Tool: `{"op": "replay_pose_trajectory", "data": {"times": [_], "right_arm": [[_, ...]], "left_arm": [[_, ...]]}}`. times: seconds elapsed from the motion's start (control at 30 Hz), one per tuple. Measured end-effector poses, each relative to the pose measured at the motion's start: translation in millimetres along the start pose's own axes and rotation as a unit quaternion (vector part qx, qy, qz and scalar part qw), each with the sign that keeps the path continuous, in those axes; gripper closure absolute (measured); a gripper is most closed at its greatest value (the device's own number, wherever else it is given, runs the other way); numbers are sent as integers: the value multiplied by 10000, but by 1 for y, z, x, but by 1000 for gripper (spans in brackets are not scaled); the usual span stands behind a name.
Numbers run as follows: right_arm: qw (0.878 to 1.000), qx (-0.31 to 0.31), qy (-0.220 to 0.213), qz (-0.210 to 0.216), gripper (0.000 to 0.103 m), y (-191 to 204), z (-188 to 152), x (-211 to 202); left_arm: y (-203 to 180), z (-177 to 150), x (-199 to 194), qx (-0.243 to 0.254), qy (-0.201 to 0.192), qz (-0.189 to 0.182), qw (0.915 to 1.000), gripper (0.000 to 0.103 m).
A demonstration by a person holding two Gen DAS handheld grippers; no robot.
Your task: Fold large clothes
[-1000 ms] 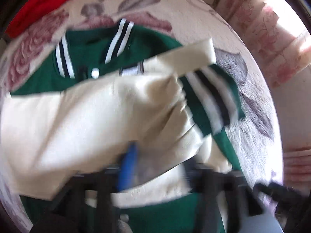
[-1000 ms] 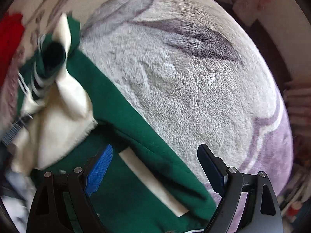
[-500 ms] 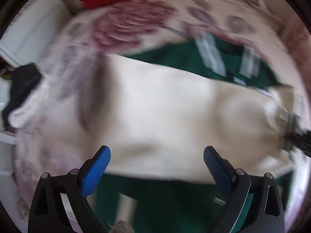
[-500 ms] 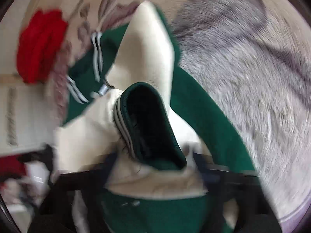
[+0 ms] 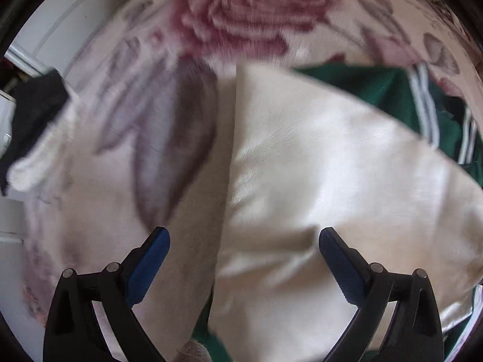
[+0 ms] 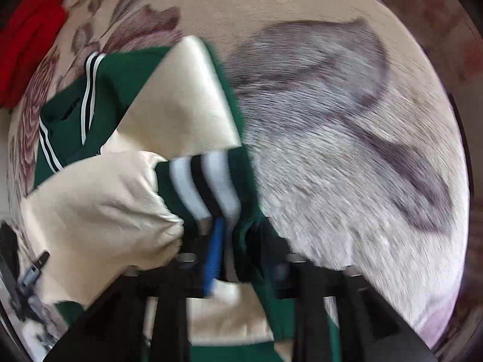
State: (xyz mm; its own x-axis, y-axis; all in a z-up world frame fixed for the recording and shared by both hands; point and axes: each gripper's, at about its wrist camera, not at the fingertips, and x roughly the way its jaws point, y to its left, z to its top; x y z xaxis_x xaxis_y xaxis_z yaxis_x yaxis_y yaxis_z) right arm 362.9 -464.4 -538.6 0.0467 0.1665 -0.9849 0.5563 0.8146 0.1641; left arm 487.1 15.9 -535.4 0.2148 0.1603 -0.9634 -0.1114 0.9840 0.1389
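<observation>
The green and cream jacket [image 5: 317, 181] is spread on the floral blanket [image 5: 241, 21] of a bed, with one cream sleeve [image 5: 302, 166] laid across its body. The left gripper [image 5: 244, 259] is held above that sleeve, fingers wide apart after just opening, nothing between them. The right gripper [image 6: 238, 253] is seen blurred at the striped cuff [image 6: 208, 187]; its jaws have just been widening, the cuff lying between them, so the grip cannot be judged. The cuff lies nearer the right hand.

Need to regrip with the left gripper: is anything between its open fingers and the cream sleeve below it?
Nothing visible. The left gripper is open directly over the cream sleeve, which lies across the green jacket; no other item covers it.
</observation>
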Motion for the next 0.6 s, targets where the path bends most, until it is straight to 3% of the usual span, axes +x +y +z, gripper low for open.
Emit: {"op": "replay_pose_trajectory", "data": {"times": [0.1,0.2,0.3,0.37,0.43,0.53,0.6], "right_arm": [[9985,-52,-287,471,57,16,-3,-39],[9945,-406,-236,941,41,63,13,-47],[9898,-614,142,1276,41,127,44,-6],[9908,-683,374,1109,41,152,59,30],[9920,-675,512,932,40,167,75,61],[9929,-616,842,579,39,190,92,111],[9938,-526,834,511,34,195,95,120]], "left_arm": [[-17,18,-31,101,-295,-48,9995,1],[-54,53,-26,321,-274,-68,9991,1],[-107,90,3,561,-77,-392,9976,1],[-130,104,24,603,156,-676,9958,2],[-154,114,43,647,354,-686,9949,3],[-186,122,75,997,487,-366,9931,20],[-201,122,73,1293,103,-265,9912,42]]}}
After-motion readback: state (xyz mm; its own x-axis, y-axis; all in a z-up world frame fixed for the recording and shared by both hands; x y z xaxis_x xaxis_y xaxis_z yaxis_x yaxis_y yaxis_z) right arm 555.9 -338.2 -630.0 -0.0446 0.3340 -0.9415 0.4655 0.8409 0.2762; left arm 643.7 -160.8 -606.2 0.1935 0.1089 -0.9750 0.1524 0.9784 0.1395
